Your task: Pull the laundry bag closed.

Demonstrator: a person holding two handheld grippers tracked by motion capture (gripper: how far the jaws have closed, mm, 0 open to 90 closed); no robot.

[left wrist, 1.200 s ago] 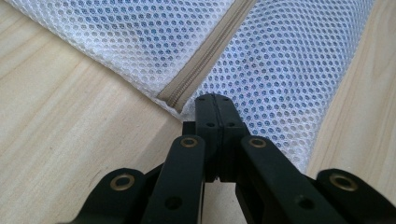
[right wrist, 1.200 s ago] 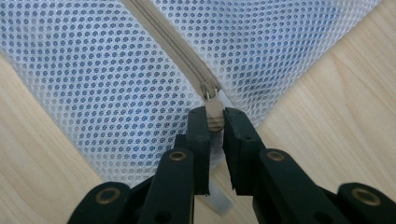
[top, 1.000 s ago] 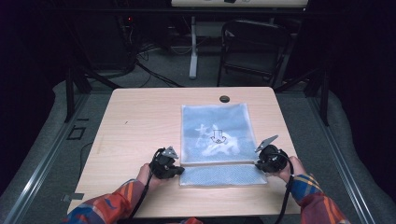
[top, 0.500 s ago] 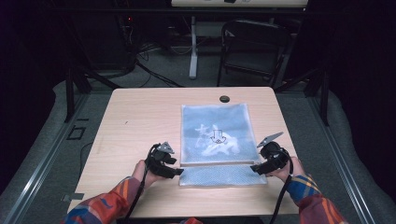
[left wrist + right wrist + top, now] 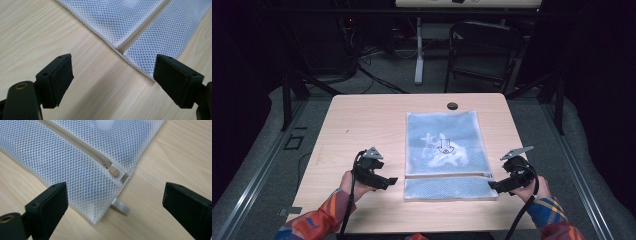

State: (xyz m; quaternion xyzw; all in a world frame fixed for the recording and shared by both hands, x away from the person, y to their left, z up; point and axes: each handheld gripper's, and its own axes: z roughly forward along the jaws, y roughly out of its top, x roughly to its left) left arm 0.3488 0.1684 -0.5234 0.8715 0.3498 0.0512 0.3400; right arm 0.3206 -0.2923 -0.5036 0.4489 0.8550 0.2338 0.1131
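Mesh laundry bag [image 5: 446, 155] lies flat, zipper [image 5: 82, 151] closed; left gripper [image 5: 387, 181] and right gripper [image 5: 493, 185] jaws just opened, nothing between them — lift clear without snagging the near corners.

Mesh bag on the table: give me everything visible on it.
The white mesh zip bag lies flat on the light wooden table, long side running away from the person. A beige zipper crosses it near the close end, its metal pull at the right edge by a small white tab. Through the mesh a blue garment with a white print shows. Only the table touches it; both sets of jaws stand open just off its near corners.
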